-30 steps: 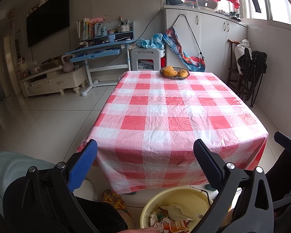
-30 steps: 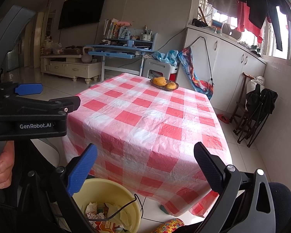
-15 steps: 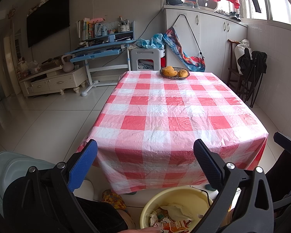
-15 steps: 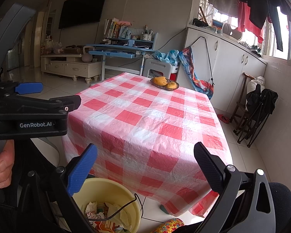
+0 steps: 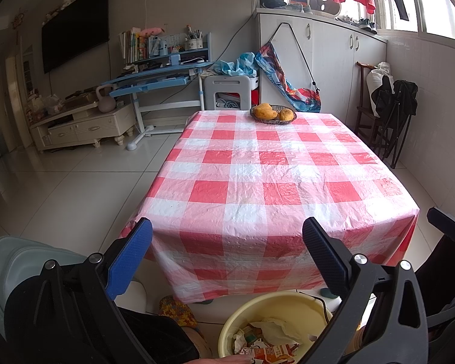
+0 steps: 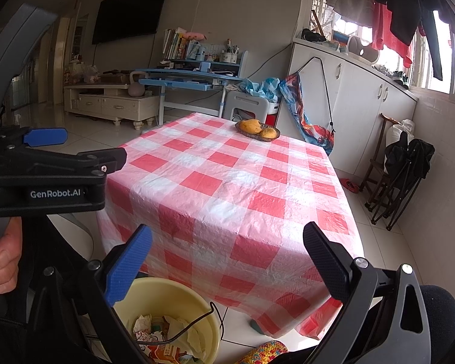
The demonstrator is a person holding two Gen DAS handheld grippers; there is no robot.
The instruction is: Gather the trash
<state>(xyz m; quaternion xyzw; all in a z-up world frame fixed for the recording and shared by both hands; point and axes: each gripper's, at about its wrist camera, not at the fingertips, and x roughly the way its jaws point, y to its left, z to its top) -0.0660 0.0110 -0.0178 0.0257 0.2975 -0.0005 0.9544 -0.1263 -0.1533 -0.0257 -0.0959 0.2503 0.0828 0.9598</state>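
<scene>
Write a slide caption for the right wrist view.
Open right gripper above a yellow bucket of trash, facing a checked table bearing a fruit basket.

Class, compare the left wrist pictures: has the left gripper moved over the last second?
No. The left gripper sits at the same spot against the table edge and the bucket below, its jaws open as before.

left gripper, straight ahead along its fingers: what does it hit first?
Most likely the checked tablecloth: the open left gripper points at the table's near edge, with nothing between its fingers. The yellow bucket sits below that line. Depth is hard to judge through the fisheye.
</scene>
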